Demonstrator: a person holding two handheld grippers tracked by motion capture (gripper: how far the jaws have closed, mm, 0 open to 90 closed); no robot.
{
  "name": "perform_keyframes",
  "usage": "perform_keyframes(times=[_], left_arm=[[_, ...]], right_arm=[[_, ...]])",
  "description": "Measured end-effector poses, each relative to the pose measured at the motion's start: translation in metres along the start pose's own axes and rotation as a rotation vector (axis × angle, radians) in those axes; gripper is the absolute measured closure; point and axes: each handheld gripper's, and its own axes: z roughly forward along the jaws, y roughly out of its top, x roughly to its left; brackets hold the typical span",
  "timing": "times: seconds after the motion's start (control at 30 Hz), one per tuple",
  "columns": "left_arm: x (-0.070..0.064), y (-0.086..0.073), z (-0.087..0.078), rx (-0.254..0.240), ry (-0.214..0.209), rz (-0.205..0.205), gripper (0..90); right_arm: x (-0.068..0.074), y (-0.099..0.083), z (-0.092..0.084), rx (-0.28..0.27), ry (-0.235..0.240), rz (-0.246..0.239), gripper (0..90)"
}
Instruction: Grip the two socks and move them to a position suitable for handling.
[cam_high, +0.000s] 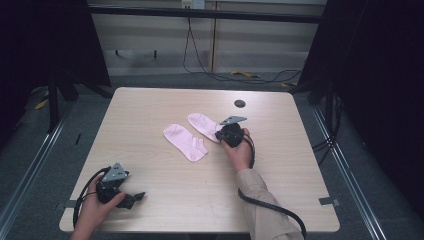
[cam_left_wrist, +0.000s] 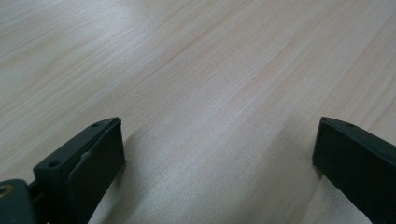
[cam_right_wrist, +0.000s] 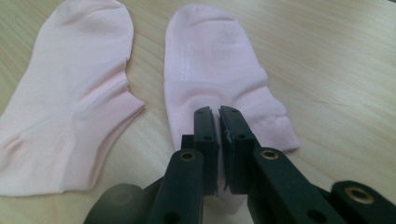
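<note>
While the left gripper (cam_high: 131, 198) idles wide open, the right gripper (cam_right_wrist: 219, 114) pinches shut on the cuff edge of the near sock (cam_right_wrist: 210, 70), soft, light and floppy, with its twin (cam_right_wrist: 70, 102) flat just beside the fingers.

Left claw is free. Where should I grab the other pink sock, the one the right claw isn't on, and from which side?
Take the left sock at its cuff end, the wider end nearest the person's side. It lies flat and apart from the right sock, which the right claw has pinched. Bring the open left claw in low from the near-left, probably nipping the cuff's edge.
</note>
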Motion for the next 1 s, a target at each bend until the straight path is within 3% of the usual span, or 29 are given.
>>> perform_keyframes(times=[0.1,0.13,0.17,0.2,0.23,0.37,0.43,0.5,0.57,0.63,0.67,0.7,0.77,0.93,1.0], left_arm=[[0.0,0.0,0.0,0.0,-0.002,0.0,1.8],[0.0,0.0,0.0,0.001,-0.002,0.0,1.7],[0.0,0.0,0.0,0.0,-0.002,0.0,1.7],[0.0,0.0,0.0,0.001,-0.002,0.0,1.7],[0.0,0.0,0.0,0.0,0.0,-0.001,1.7],[0.0,0.0,0.0,-0.001,0.001,-0.002,1.7],[0.0,0.0,0.0,0.0,0.0,-0.002,1.7],[0.0,0.0,0.0,0.0,-0.001,-0.002,1.6],[0.0,0.0,0.0,0.0,-0.001,-0.002,1.6],[0.0,0.0,0.0,0.0,-0.001,-0.002,1.6],[0.0,0.0,0.0,0.001,-0.001,-0.002,1.6],[0.0,0.0,0.0,0.001,-0.001,-0.002,1.6],[0.0,0.0,0.0,0.001,-0.001,-0.002,1.5],[0.0,0.0,0.0,0.0,-0.001,-0.002,1.6],[0.0,0.0,0.0,0.001,-0.004,-0.002,1.5]], right_arm=[[0.0,-0.002,-0.012,0.019,0.019,-0.005,85.8],[0.002,-0.004,-0.016,0.048,0.039,-0.017,83.2],[0.004,-0.007,-0.017,0.076,0.046,-0.034,73.3],[0.005,-0.008,-0.019,0.087,0.015,-0.05,64.1],[0.006,-0.009,-0.02,0.067,-0.02,-0.067,57.5],[0.001,-0.005,-0.012,-0.016,0.011,-0.002,48.1],[0.002,-0.002,-0.003,0.007,0.002,-0.037,44.8],[0.002,-0.002,0.007,0.023,0.002,-0.033,42.0],[0.002,-0.002,0.01,0.038,-0.004,-0.032,42.2],[-0.001,-0.004,0.017,0.028,0.002,0.049,57.9],[-0.001,-0.004,0.015,0.03,0.002,0.049,77.2],[-0.001,-0.003,0.014,0.041,0.006,0.041,84.1],[-0.003,0.0,0.009,0.059,0.003,0.047,85.3],[-0.007,0.008,-0.015,-0.044,0.02,0.051,85.6],[-0.004,0.012,-0.025,-0.063,0.032,0.022,85.6]])
